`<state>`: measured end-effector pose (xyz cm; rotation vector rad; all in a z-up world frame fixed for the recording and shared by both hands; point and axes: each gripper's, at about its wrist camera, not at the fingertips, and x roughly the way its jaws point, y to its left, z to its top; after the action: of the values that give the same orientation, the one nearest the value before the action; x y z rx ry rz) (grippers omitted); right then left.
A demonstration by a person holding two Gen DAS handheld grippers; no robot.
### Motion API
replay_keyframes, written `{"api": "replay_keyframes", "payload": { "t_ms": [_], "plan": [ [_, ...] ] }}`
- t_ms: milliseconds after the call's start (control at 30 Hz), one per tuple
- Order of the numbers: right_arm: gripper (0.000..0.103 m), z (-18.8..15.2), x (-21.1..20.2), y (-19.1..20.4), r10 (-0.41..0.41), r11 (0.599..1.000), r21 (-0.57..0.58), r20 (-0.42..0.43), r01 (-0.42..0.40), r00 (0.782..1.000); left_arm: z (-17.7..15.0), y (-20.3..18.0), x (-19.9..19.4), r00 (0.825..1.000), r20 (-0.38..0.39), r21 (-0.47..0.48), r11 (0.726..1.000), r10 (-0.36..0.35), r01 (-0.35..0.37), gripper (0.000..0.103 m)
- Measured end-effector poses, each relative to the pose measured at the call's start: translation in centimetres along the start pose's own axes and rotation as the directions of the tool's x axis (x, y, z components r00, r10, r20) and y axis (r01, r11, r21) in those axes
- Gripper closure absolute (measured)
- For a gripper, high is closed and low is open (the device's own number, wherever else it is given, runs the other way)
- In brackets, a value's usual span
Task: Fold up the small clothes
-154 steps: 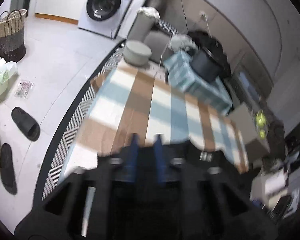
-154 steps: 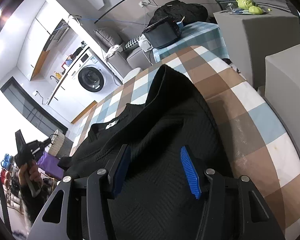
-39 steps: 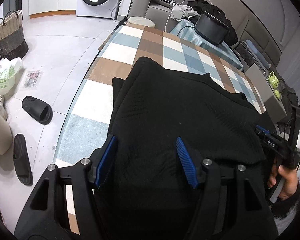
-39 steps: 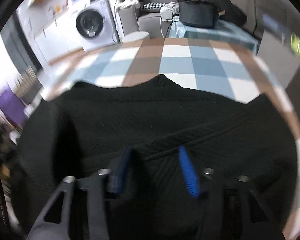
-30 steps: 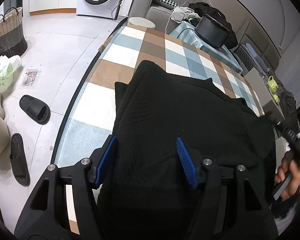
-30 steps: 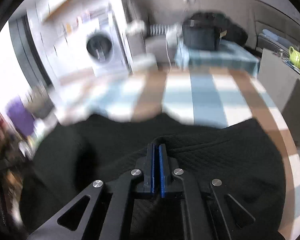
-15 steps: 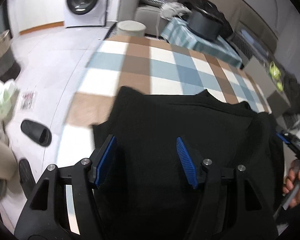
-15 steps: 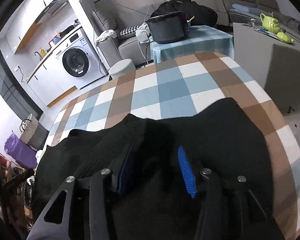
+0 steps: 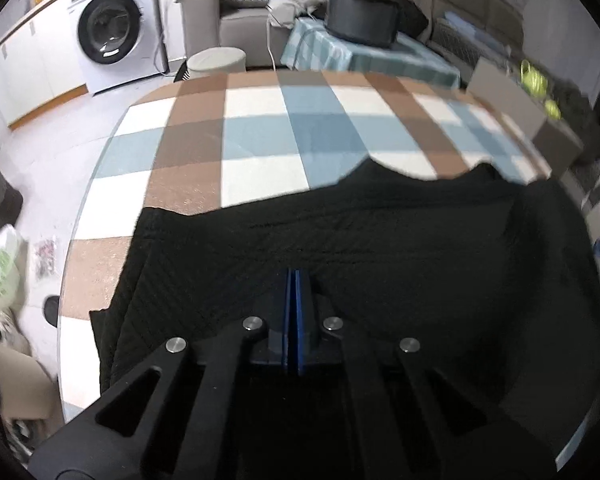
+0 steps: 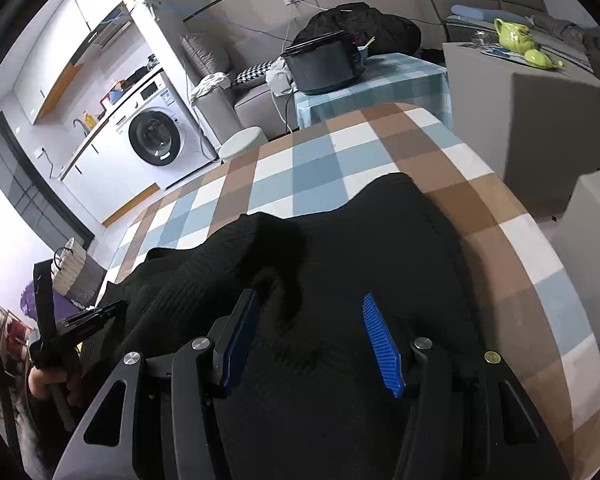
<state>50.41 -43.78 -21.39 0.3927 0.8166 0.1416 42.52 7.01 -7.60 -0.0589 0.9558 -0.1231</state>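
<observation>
A black knitted garment (image 9: 380, 240) lies folded on the checked table (image 9: 260, 128), covering its near half. My left gripper (image 9: 292, 276) is shut, its blue pads pressed together on a ridge of the cloth at the near edge. In the right wrist view the same garment (image 10: 360, 248) spreads under my right gripper (image 10: 312, 320), which stands open; a raised hump of cloth touches its left finger (image 10: 240, 336). A hand (image 10: 48, 380) holds the left gripper (image 10: 112, 308) at the garment's left edge.
A washing machine (image 9: 108, 36) stands at the back left, with a round stool (image 9: 218, 60) beside the table's far end. A black cooker (image 9: 360, 12) sits on a small clothed table behind. Grey boxes (image 10: 540, 120) stand close to the table's right side. A basket (image 10: 74, 272) sits on the floor at left.
The left gripper's jaws have shut on the cloth, and its view swung toward the table's middle. The right gripper, shut a second ago, has opened and let the cloth drop.
</observation>
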Motion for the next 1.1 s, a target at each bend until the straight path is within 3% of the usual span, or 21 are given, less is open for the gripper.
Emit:
{"api": "replay_keyframes", "payload": {
  "t_ms": [267,433,500,567,633,800,900,933,967,1000,1100],
  "plan": [
    [0.048,0.2,-0.4,-0.9,0.001,1.0,0.015,0.006,-0.001,1.0,1.7,3.7,-3.7,0.991,0.123,-0.11,0.993,0.045,-0.032,0.103],
    [0.048,0.3,-0.4,-1.2,-0.006,1.0,0.021,0.002,0.006,1.0,2.1,5.8,-2.8,0.997,0.073,-0.196,0.981,0.016,-0.001,0.102],
    [0.048,0.3,-0.6,-1.4,-0.019,1.0,0.021,0.004,0.019,1.0,1.6,6.1,-2.8,0.999,0.034,-0.202,0.979,0.023,-0.015,0.087],
    [0.048,0.3,-0.8,-1.8,-0.028,0.999,0.022,0.006,0.028,1.0,1.1,6.4,-3.2,0.999,0.035,-0.213,0.977,0.022,-0.014,0.056],
    [0.048,0.3,-1.0,-2.2,-0.039,0.999,0.025,0.006,0.039,0.999,0.2,7.2,-4.4,0.995,0.082,-0.232,0.972,0.051,-0.031,0.051],
    [0.046,0.2,-1.7,-3.4,-0.068,0.997,0.034,0.006,0.068,0.998,-0.6,9.5,-4.6,0.983,0.065,-0.248,0.957,0.173,-0.152,0.051],
    [0.046,0.1,-1.7,-3.6,-0.073,0.997,0.035,0.001,0.073,0.997,-0.4,9.8,-3.2,0.982,0.044,-0.221,0.96,0.185,-0.171,0.053],
    [0.046,0.0,-1.7,-3.6,-0.073,0.997,0.033,0.0,0.073,0.997,-0.4,9.8,-2.6,0.981,0.029,-0.209,0.961,0.193,-0.183,0.067],
    [0.046,0.0,-1.7,-3.5,-0.073,0.997,0.03,-0.001,0.073,0.997,-0.4,9.8,-2.0,0.983,0.012,-0.202,0.964,0.181,-0.175,0.094],
    [0.046,0.0,-1.7,-3.5,-0.074,0.997,0.027,-0.001,0.074,0.997,-0.4,9.8,-1.4,0.988,-0.003,-0.201,0.968,0.155,-0.152,0.1],
    [0.046,0.0,-1.8,-3.9,-0.084,0.996,0.027,-0.001,0.084,0.996,-0.8,10.2,-2.0,0.987,0.049,-0.235,0.962,0.153,-0.138,0.1]
  ]
}}
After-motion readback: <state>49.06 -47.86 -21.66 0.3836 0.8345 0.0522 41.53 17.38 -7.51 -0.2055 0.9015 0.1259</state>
